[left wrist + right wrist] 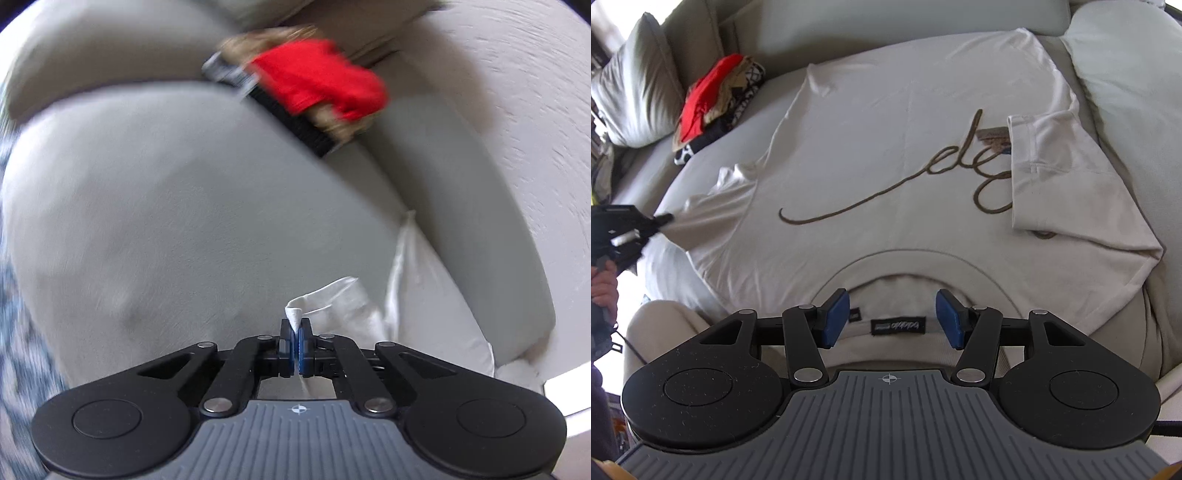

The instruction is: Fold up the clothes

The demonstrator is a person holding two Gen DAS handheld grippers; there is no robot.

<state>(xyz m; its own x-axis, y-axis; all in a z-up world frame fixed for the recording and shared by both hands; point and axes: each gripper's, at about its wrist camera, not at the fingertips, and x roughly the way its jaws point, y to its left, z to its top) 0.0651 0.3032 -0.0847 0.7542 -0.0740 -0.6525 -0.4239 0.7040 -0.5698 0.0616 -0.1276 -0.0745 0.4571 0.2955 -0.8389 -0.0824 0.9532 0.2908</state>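
A cream T-shirt (pixel 886 155) is lying spread on a grey sofa seat (pixel 783 99), front up, with looping brown script across the chest and the collar nearest the right wrist camera. One sleeve (pixel 1067 173) is lying folded in over the script on the right of that view. The right gripper (pixel 891 322) is hovering over the collar with its blue pads (pixel 836 321) standing apart, a black neck label (pixel 897 326) showing between them, and nothing is being pinched there. The left gripper (pixel 296 334) is clamping its pads together on a small peak of the shirt's cream fabric (pixel 295 314); in the right wrist view it is gripping the other sleeve's edge at the far left, with a hand (pixel 604 291) holding its handle. A pile of folded clothes (pixel 713 107), red on top, is sitting on the seat beside a pale cushion (pixel 635 85), well apart from the shirt
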